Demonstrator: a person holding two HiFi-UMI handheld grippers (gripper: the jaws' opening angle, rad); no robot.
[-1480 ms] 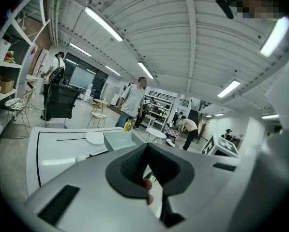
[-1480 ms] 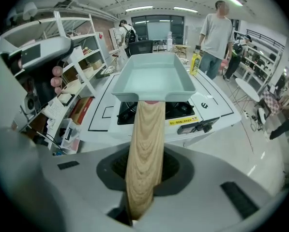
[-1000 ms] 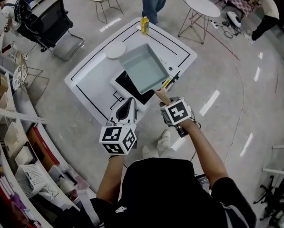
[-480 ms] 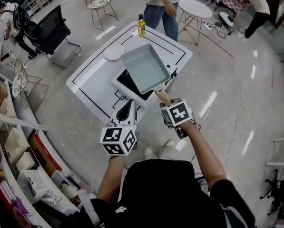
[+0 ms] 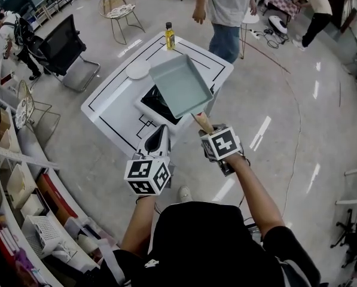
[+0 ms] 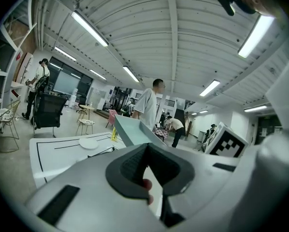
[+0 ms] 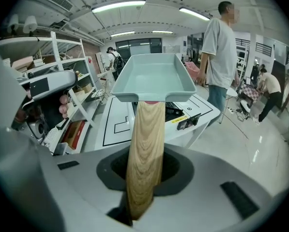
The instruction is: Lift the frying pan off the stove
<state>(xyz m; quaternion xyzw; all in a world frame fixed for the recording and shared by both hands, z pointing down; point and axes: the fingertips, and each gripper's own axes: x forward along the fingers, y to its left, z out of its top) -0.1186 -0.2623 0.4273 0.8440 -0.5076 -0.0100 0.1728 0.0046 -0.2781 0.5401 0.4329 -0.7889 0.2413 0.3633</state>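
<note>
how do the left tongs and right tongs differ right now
The right tongs are clamped on the frying pan's wooden handle; the left tongs are shut on nothing. The right tongs hold the pan raised over the stove; the left tongs carry nothing and hover by the table's near edge. Both bear a marker cube.

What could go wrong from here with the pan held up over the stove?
1. Only the right tool grips the frying pan, near the end of its wooden handle; the pan might twist or droop.
2. A person stands close beside the table; a wide swing could reach them or the bottle.
</note>
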